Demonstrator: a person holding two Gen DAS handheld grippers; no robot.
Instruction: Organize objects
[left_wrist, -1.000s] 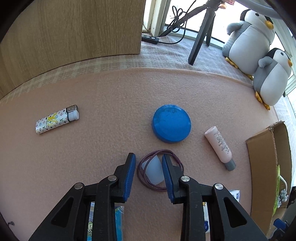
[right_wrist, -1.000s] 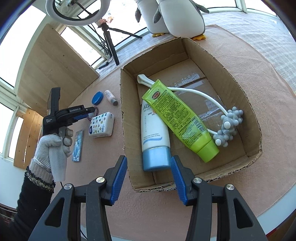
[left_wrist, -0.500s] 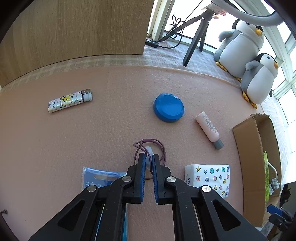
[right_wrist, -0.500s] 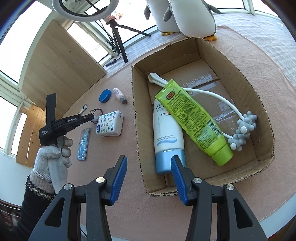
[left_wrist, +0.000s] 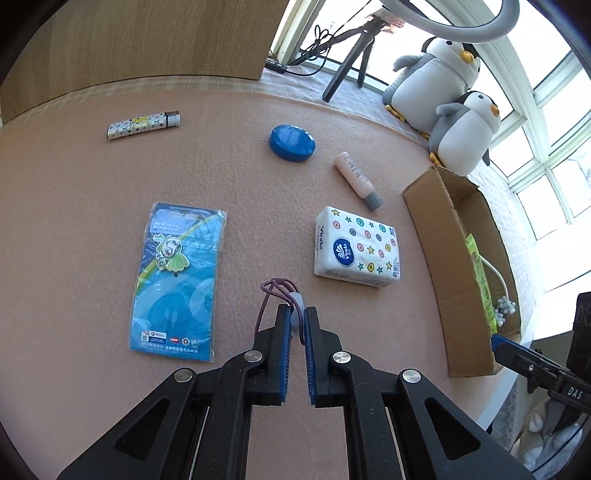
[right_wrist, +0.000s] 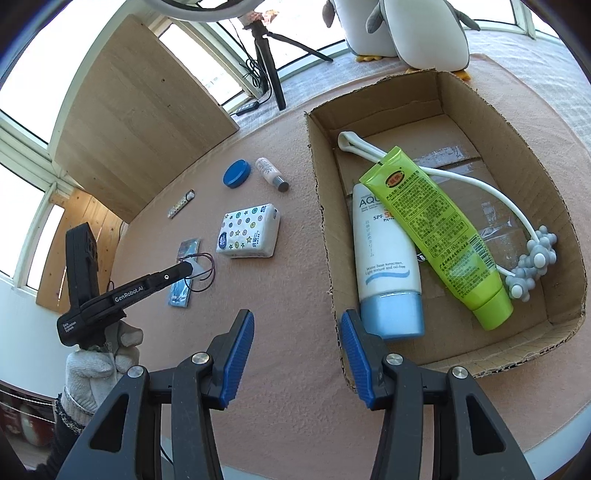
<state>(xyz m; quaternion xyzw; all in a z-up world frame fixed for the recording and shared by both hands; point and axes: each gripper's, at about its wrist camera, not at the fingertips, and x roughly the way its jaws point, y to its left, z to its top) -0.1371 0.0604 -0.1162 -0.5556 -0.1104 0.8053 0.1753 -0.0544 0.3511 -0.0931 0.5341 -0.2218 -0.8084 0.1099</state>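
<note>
My left gripper (left_wrist: 295, 314) is shut on a purple cord loop with a pale tag (left_wrist: 282, 291) and holds it just above the pink table mat. From the right wrist view the same cord (right_wrist: 206, 272) hangs at the left gripper (right_wrist: 187, 268), held by a gloved hand. My right gripper (right_wrist: 297, 322) stands open and empty beside the near left corner of the cardboard box (right_wrist: 322, 206). Inside the box lie a white sunscreen tube (right_wrist: 384, 258), a green tube (right_wrist: 436, 229) and a white massager with grey balls (right_wrist: 532, 262).
On the mat lie a tissue pack (left_wrist: 354, 251), a blue packet (left_wrist: 177, 280), a blue lid (left_wrist: 291, 142), a pink tube (left_wrist: 354, 177) and a patterned lighter (left_wrist: 144, 125). Two plush penguins (left_wrist: 443, 77), a tripod (left_wrist: 351, 62) and a wooden board (left_wrist: 147, 40) stand behind.
The left gripper closed on the cord loop, then pulled back and up with it, so more of the table shows. The right gripper drifted a little along the box's front.
</note>
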